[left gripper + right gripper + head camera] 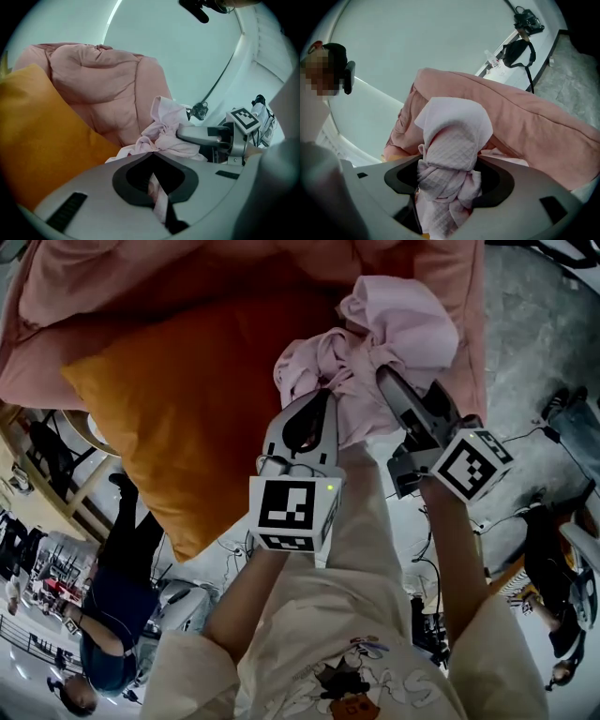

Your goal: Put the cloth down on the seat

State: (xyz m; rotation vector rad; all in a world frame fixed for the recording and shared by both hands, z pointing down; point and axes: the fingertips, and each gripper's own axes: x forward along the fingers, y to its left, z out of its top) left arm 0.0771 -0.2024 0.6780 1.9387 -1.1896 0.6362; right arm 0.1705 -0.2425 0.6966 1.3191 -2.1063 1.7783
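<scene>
Right tongs (449,180) clamp bunched cloth (453,140); only left gripper view shows left tongs' (154,178) pinch.

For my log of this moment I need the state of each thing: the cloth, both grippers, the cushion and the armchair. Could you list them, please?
pink cloth: bunched up, held by both grippers over the armchair.
left gripper: shut on the pink cloth.
right gripper: shut on the pink cloth.
orange cushion: lying on the armchair, not held.
pink armchair: partly covered by the orange cushion.
</scene>
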